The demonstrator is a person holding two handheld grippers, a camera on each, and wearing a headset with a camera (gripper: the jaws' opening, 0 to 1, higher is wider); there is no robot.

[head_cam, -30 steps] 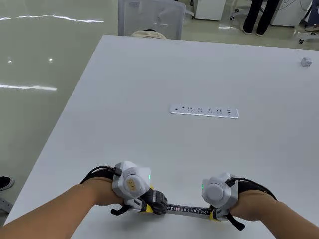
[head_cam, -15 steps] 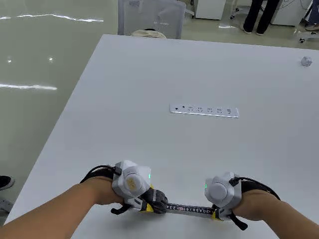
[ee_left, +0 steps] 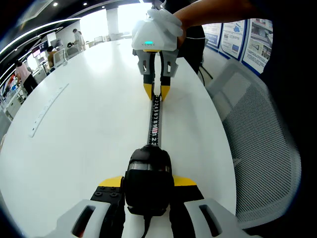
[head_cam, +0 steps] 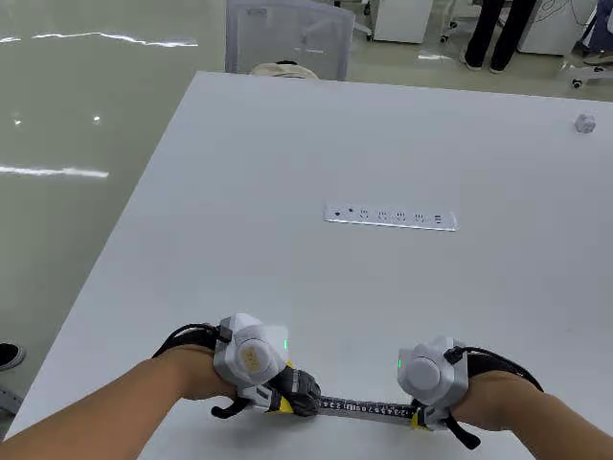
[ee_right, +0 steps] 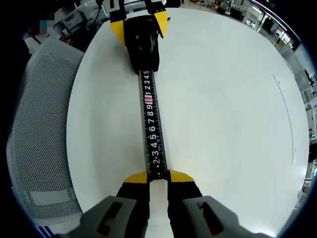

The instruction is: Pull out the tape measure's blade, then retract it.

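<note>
Blade [ee_right: 150, 119] drawn out between two tongs, on the person's side of the power strip [head_cam: 391, 216].

The left tongs [ee_left: 148, 179] are clamped on the black tape measure case [ee_left: 147, 191], one yellow tip against each flank. The right tongs [ee_right: 158, 176] are pinched on the blade's free end. The blade runs straight from case to right tongs, numbers facing up, low over the white bench [head_cam: 287, 172]; whether it touches the surface I cannot tell. In the head view the case sits well nearer the person than the power strip, off beyond its left end. The blade's gripped end lies about level with the strip's right end, equally far toward the person.
</note>
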